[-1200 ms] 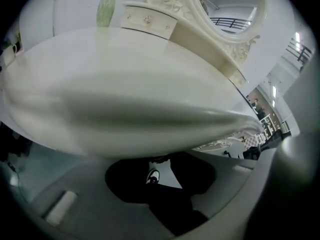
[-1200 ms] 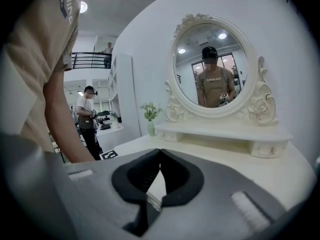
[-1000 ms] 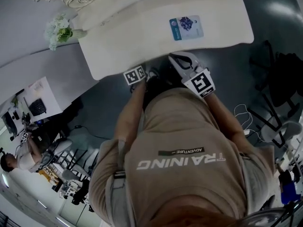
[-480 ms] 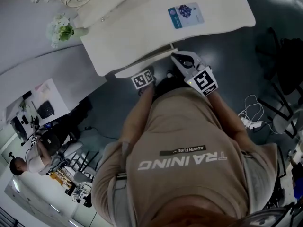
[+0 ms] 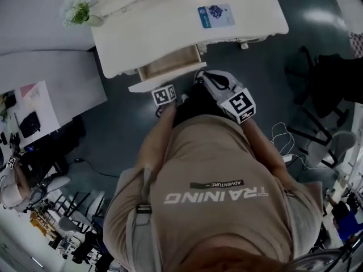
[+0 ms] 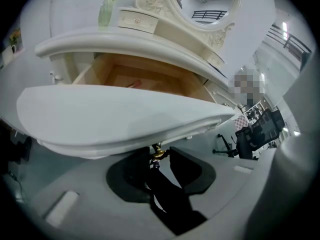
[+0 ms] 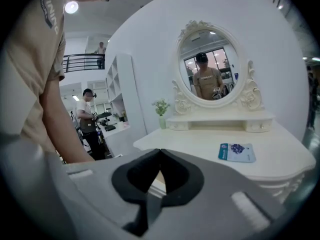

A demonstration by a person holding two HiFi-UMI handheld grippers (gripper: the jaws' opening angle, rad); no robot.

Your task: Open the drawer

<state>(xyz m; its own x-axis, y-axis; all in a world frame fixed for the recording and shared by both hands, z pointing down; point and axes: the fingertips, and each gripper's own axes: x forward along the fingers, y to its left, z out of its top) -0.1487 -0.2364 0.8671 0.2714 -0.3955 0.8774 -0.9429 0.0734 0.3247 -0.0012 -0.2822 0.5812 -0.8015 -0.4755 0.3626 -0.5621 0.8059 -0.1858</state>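
The white dressing table [image 5: 170,33] has its drawer [image 5: 167,67] pulled out, and the bare wooden inside [image 6: 142,76] shows. Its curved white front [image 6: 120,119] fills the left gripper view. Under that front hangs a small brass knob [image 6: 157,152], and my left gripper [image 6: 159,154] is shut on it. In the head view only this gripper's marker cube [image 5: 163,94] shows, just in front of the drawer. My right gripper [image 5: 203,77] is held to the right of the drawer, level with the tabletop [image 7: 200,149]. Its jaws [image 7: 160,152] are shut and hold nothing.
A blue packet [image 5: 216,16] lies on the tabletop. A vase of flowers [image 5: 79,10] stands at its back left, below an oval mirror [image 7: 210,66]. A grey desk [image 5: 45,78] is to the left; chairs [image 5: 323,89] and floor cables [image 5: 283,135] are to the right.
The drawer has slid out of the table from shut to well open. My left gripper came back towards me with the knob in it. The right gripper stayed beside it.
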